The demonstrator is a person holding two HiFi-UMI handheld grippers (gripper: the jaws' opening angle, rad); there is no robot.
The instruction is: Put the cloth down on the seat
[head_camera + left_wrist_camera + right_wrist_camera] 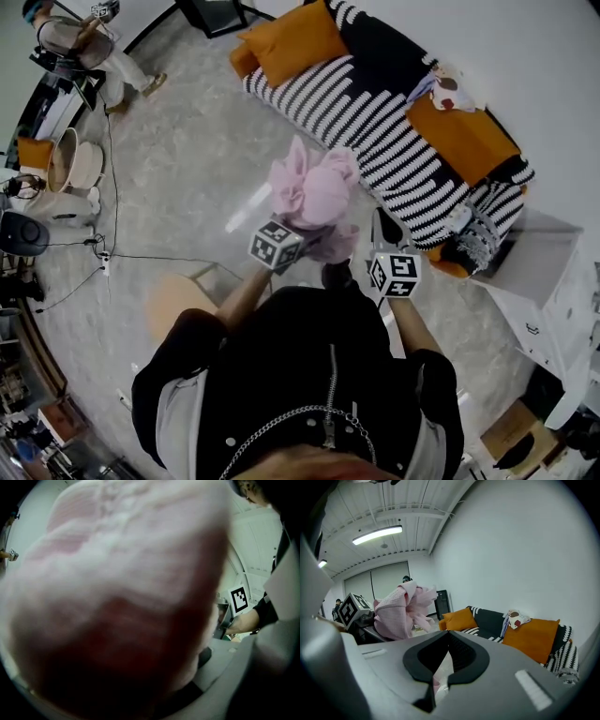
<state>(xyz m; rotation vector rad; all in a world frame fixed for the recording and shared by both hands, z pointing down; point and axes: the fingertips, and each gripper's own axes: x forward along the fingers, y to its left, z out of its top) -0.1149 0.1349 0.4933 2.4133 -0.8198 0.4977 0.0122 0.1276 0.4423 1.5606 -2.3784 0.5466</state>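
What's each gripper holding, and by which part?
The left gripper grips the pink cloth by its bunched near end; the right gripper holds nothing.

Ahead of you, black-and-white striped sofa on grey floor, orange cushion at one end, second orange cushion and small patterned bundle toward the other.

The head view is taken from above the person, facing steeply down onto the floor and the striped sofa. The left gripper view is almost wholly blocked by the pink cloth, close against the lens. The right gripper view is directed roughly level along its jaws at the same sofa, the cloth near at left. Both are shared with the head view.
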